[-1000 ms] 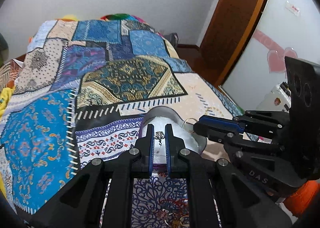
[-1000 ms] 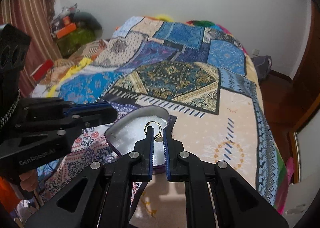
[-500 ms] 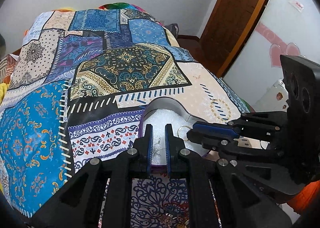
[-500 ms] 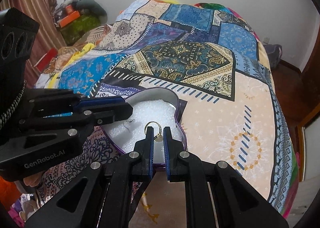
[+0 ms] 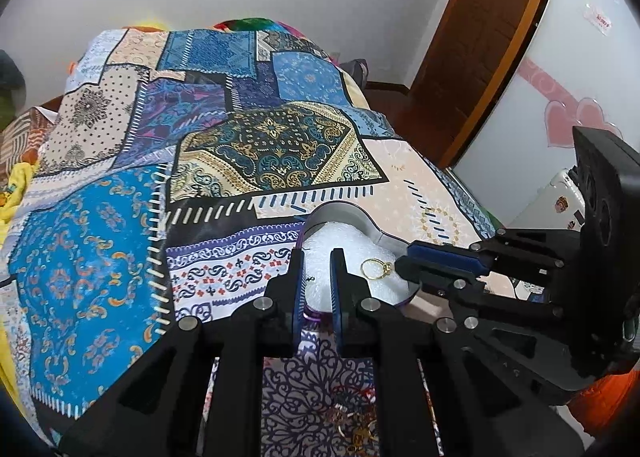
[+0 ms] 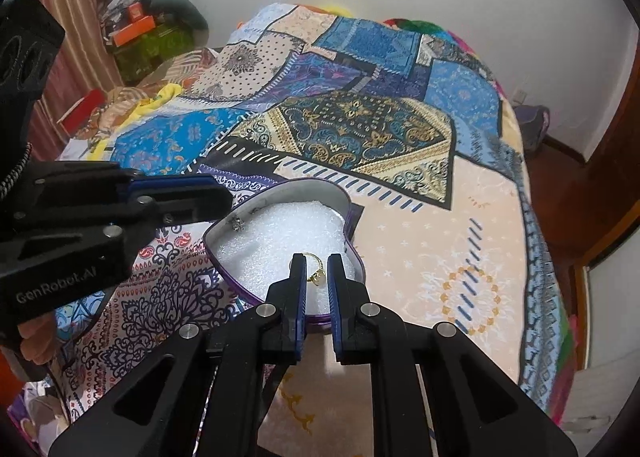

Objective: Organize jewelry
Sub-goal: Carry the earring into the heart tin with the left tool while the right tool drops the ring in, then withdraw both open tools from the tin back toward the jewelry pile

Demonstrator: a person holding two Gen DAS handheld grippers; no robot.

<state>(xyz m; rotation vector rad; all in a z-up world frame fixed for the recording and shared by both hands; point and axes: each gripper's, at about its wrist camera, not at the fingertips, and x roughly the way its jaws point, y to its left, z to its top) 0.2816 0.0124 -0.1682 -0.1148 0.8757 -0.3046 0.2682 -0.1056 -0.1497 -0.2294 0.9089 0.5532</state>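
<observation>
The right tool [image 6: 316, 271] is clenched on a gold ring [image 6: 317, 276], its tips just over the white foam lining of a heart-shaped purple tin [image 6: 358, 261] that sits on the patchwork bedspread [image 6: 360, 129]. The left tool [image 5: 316, 271] is also drawn nearly shut with nothing visibly gripped, its tips at the tin's near edge above a small dark earring [image 5: 310, 278] on the foam. Farther in, a silvery earring [image 6: 239, 223] lies by the tin's wall.
</observation>
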